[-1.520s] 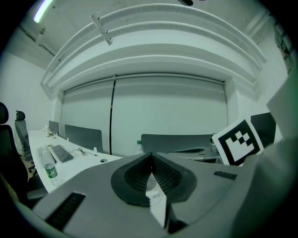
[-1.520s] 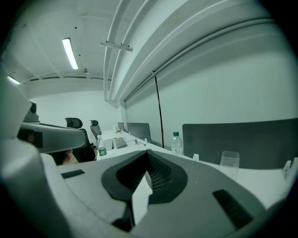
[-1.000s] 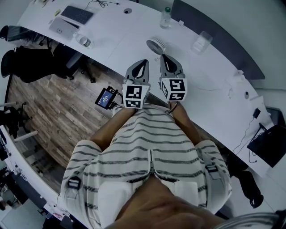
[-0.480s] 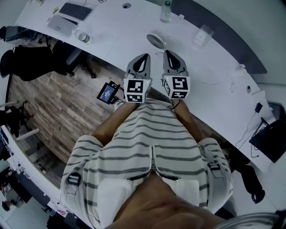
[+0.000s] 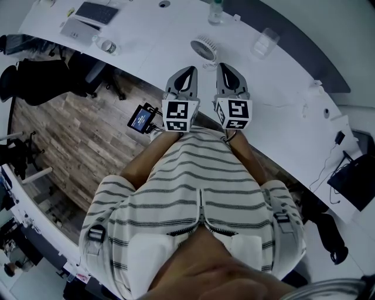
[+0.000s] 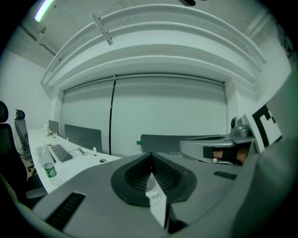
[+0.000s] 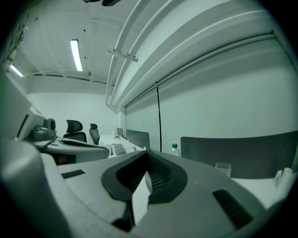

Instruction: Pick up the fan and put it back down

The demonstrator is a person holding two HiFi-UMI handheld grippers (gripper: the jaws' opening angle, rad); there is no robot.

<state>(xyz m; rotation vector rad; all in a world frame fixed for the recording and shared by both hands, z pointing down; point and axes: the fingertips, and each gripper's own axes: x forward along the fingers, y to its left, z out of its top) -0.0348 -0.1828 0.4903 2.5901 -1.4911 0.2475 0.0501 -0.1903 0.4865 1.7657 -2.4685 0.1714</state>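
A small white round fan stands on the long white desk, near its front edge. Both grippers hover side by side in front of it, pointing at it, apart from it. My left gripper is shut with nothing held; in the left gripper view its jaws meet at the tip, and a sliver of the fan shows through the slit. My right gripper is also shut and empty, just right of the fan. Its tips are closed, with the fan seen behind them.
On the desk are a water bottle, a clear cup, a keyboard and a second bottle. A grey partition backs the desk. Black chairs stand at the left, and a small lit screen sits by my left hand.
Both grippers stay shut. The right gripper has drifted slightly to the right and towards the desk; the left has held still. The fan has not moved.
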